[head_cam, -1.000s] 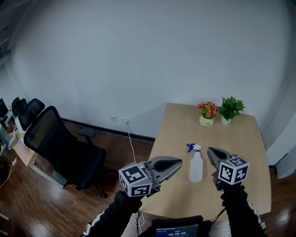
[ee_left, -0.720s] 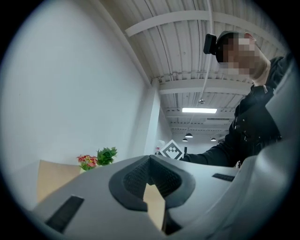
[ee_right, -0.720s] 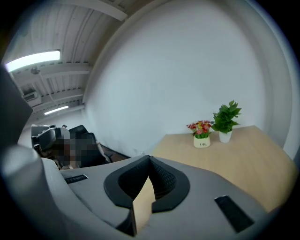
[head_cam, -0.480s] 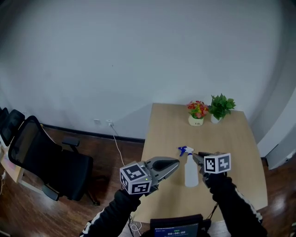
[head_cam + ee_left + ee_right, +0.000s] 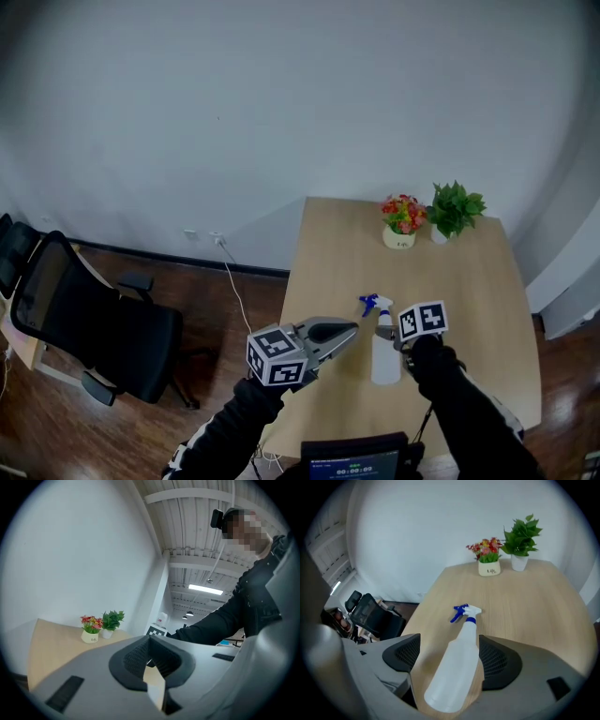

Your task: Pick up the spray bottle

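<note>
A translucent white spray bottle with a blue trigger head lies on its side on the light wooden table, its nozzle towards the far end. My right gripper tilts down over it. In the right gripper view the bottle lies between the two dark pads, and the jaws are opening; a gap shows beside the left pad. My left gripper hovers level to the left of the bottle, over the table's left edge. Its jaws are together with nothing in them.
A pot of red and yellow flowers and a small green plant stand at the table's far end. A black office chair is on the wooden floor at left, and a white cable runs from the wall.
My right gripper came down and leftwards over the bottle and went from shut to open around it. The left gripper sank a little and stayed shut.
</note>
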The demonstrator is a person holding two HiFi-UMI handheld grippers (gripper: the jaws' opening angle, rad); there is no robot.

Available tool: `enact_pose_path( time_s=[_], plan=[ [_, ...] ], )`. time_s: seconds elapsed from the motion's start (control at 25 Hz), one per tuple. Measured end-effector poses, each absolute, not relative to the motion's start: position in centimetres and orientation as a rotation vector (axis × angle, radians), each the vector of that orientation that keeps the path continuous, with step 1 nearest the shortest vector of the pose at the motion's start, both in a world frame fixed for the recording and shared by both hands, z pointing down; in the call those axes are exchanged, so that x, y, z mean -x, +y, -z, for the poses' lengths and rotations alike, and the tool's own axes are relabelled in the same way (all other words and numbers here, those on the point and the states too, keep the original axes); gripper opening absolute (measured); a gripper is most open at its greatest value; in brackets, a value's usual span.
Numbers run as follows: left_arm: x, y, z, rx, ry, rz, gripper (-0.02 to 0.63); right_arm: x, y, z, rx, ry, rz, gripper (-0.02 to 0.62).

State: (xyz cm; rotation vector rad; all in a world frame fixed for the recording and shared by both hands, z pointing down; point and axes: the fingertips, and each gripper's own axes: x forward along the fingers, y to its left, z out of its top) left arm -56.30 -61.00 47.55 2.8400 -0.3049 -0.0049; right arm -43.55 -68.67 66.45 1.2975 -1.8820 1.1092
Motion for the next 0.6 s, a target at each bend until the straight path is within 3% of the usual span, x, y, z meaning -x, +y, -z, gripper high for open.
enact_pose_path(
  time_s=[0.12,0.6],
  plan=[
    [55.8,-62.8,-48.6,-2.817,-0.317,-0.008,-0.005,42.3,-69.8,-68.8,-1.300,-1.789,-1.138,0.422],
    [56.4,-67.0,-52.7,-2.742,-0.363,-0.035,-0.005,42.8,-70.7,-77.4,-1.190,-1.601,-1.243,0.422]
  ],
)
